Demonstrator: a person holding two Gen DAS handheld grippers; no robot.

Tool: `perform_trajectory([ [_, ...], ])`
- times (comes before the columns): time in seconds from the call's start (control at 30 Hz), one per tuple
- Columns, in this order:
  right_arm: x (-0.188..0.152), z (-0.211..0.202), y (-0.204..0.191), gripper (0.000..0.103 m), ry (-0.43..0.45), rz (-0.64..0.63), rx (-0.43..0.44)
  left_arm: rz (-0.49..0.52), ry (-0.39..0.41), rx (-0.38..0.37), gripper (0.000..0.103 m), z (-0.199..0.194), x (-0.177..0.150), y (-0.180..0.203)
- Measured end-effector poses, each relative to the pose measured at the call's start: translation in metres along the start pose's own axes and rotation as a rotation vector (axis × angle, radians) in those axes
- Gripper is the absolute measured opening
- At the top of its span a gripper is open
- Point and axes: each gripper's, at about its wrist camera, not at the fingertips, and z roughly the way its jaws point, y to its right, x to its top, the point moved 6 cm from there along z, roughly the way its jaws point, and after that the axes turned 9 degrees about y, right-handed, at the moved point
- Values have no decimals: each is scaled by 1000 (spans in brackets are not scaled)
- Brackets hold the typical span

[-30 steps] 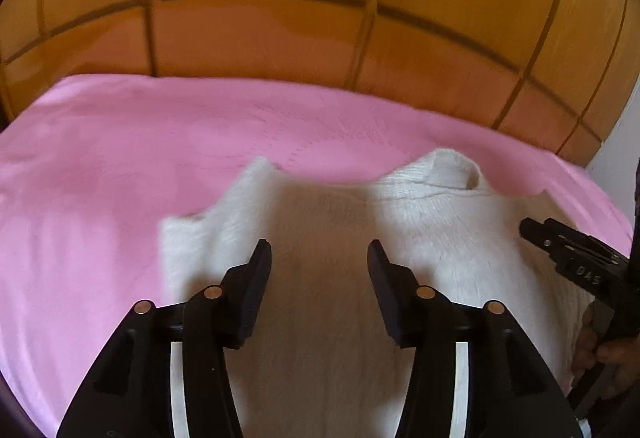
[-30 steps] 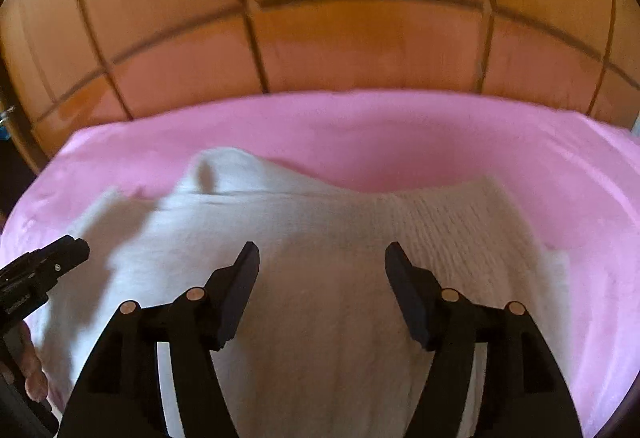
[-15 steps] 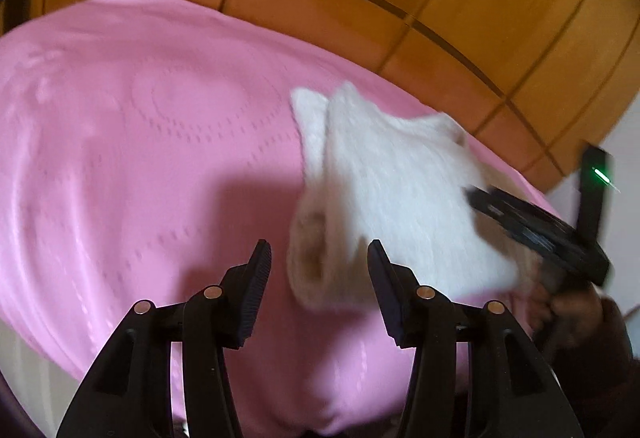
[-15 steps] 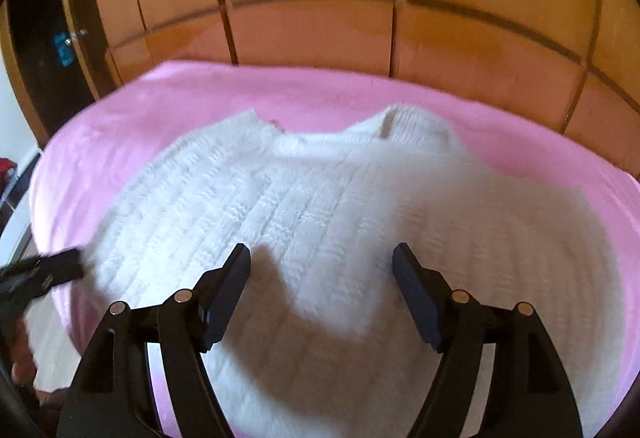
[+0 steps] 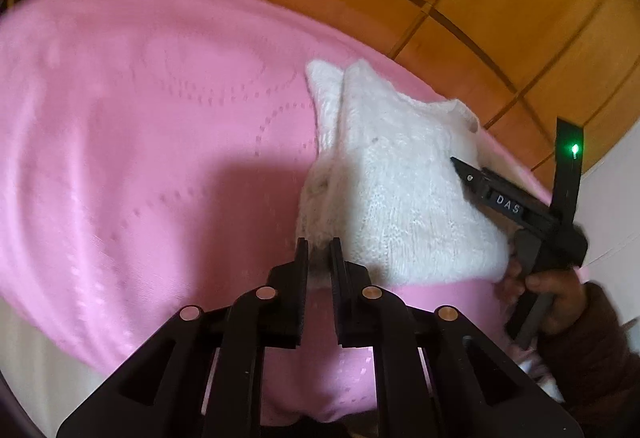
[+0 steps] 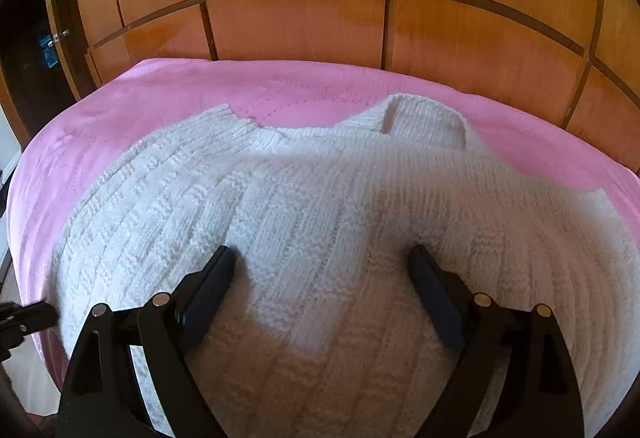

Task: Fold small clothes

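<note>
- Two grippers work one white knitted sweater [image 6: 328,222], which lies spread on the pink quilted bedspread [image 5: 140,142] of a bed.
- Half a second ago the left gripper [image 5: 319,252] stood half open short of the garment's near corner; now its jaws are closing almost to a shut, with a tuft of that corner's white knit pinched between them.
- The right gripper [image 6: 322,270] has gone the other way: its jaws are opening and stand wide over the sweater's body, with knit lying under and between them but not squeezed by the pads.
- That likely means one corner is now secured for the first fold, while the other side has yet to be gripped.
- In the left wrist view the sweater's edge is already doubled under itself, so a lift could drag that layer along.
- The person's hand [image 5: 548,286] in a dark sleeve holds the right tool just beside the sweater's near edge.
- Wooden panelling [image 6: 304,10] rises behind the bed; nothing else lies on the bedspread to block a fold.
</note>
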Motion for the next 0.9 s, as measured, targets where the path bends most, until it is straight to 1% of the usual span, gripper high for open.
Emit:
perform_trajectory([
  [0.03, 0, -2, -1, 89, 1, 0, -4, 34, 11, 26, 14, -3, 2, 5],
  [0.07, 1, -5, -2, 89, 1, 1, -8, 52, 21, 42, 27, -6, 5, 8],
  [0.1, 2, -10, -1, 90, 1, 4, -8, 77, 42, 67, 34, -7, 11, 14],
  [0.13, 3, -15, -1, 94, 4, 12, -6, 94, 61, 78, 45, -10, 15, 17],
  [0.17, 4, -25, 3, 95, 13, 28, -4, 112, 83, 88, 47, -13, 19, 22],
  [0.2, 5, -30, 6, 96, 22, 39, -6, 137, 105, 98, 47, -18, 22, 25],
  [0.27, 4, -45, 19, 96, 37, 69, -18, 171, 119, 114, 47, -20, 27, 31],
  [0.33, -1, -64, 45, 96, 44, 122, -47, 197, 130, 131, 47, -20, 31, 36],
  [0.4, -8, -79, 72, 96, 49, 177, -87, 205, 132, 128, 47, -20, 32, 39],
  [0.57, -27, -119, 148, 96, 69, 306, -232, 222, 119, 128, 47, -15, 33, 44],
  [0.67, -40, -139, 184, 96, 72, 363, -308, 226, 106, 123, 47, -10, 32, 46],
  [0.73, -49, -145, 198, 96, 61, 400, -327, 227, 94, 127, 47, -9, 29, 46],
  [0.8, -61, -147, 207, 96, 43, 444, -317, 228, 86, 129, 47, -6, 29, 46],
  [0.87, -69, -143, 209, 92, 24, 452, -313, 229, 80, 132, 47, -4, 28, 47],
  [0.9, -72, -143, 208, 86, 16, 452, -310, 229, 76, 134, 47, -3, 28, 46],
])
